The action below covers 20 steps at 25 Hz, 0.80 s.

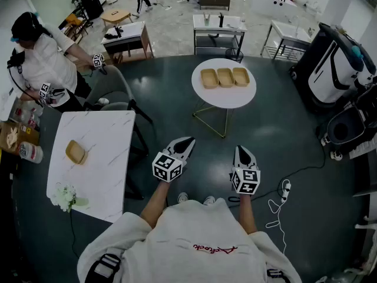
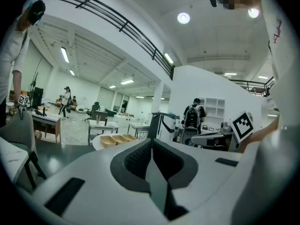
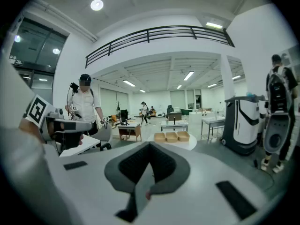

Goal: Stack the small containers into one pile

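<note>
While three shallow tan containers (image 1: 225,76) (squarish, in a row) are seen on the round white table (image 1: 224,99), the left gripper (image 1: 186,141) and right gripper (image 1: 241,151) are held well short of it, jaws pressed together, empty.

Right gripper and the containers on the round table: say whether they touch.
Apart. Head view: the right gripper hangs over dark floor, well short of the containers on the round table.
</note>
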Each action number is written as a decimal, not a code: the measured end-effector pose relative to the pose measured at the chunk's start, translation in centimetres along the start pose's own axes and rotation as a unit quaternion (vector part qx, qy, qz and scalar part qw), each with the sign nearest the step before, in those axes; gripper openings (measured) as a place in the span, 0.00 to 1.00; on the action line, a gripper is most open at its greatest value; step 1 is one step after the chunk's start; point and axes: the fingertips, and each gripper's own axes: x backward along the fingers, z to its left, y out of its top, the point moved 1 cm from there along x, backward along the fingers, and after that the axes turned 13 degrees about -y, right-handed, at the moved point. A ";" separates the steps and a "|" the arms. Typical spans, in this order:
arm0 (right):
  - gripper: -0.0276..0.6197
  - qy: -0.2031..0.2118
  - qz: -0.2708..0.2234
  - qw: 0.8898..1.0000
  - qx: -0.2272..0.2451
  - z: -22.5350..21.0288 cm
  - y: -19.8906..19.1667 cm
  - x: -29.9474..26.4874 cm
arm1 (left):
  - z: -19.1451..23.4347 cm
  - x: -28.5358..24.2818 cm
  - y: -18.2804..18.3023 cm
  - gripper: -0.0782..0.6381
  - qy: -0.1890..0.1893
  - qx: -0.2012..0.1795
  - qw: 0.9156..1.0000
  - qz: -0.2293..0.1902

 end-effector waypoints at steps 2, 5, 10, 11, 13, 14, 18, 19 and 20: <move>0.07 0.001 -0.001 1.000 -0.001 -0.2 -0.1 0.1 | -0.2 -0.2 0.1 0.14 0.001 0.000 1.000 -0.004; 0.07 0.001 0.001 1.000 -0.003 -0.5 -0.2 0.2 | -0.3 -0.6 0.3 0.14 0.000 0.000 1.000 -0.006; 0.07 0.004 0.001 1.000 -0.006 -0.5 -0.5 0.3 | -0.4 -0.9 0.1 0.14 -0.001 0.000 1.000 -0.005; 0.07 0.007 -0.002 1.000 -0.010 -0.5 -0.4 0.4 | -0.5 -0.9 0.1 0.14 -0.002 0.001 1.000 -0.005; 0.07 0.015 -0.007 1.000 -0.019 -0.7 -0.1 0.6 | -0.7 -1.1 0.2 0.14 -0.001 0.002 1.000 -0.005; 0.07 0.017 -0.009 1.000 -0.021 -0.9 -0.1 0.7 | -0.8 -1.3 0.3 0.14 0.000 0.002 1.000 -0.005; 0.07 0.017 -0.005 1.000 -0.021 -1.9 -0.5 0.8 | -1.4 -2.2 0.2 0.14 0.004 0.003 1.000 -0.008; 0.07 0.018 -0.004 1.000 -0.021 -2.1 -0.6 0.8 | -1.5 -2.4 0.1 0.14 0.005 0.003 1.000 -0.008; 0.07 0.020 -0.003 1.000 -0.022 -2.3 -0.7 0.8 | -1.7 -2.7 0.1 0.14 0.005 0.003 1.000 -0.008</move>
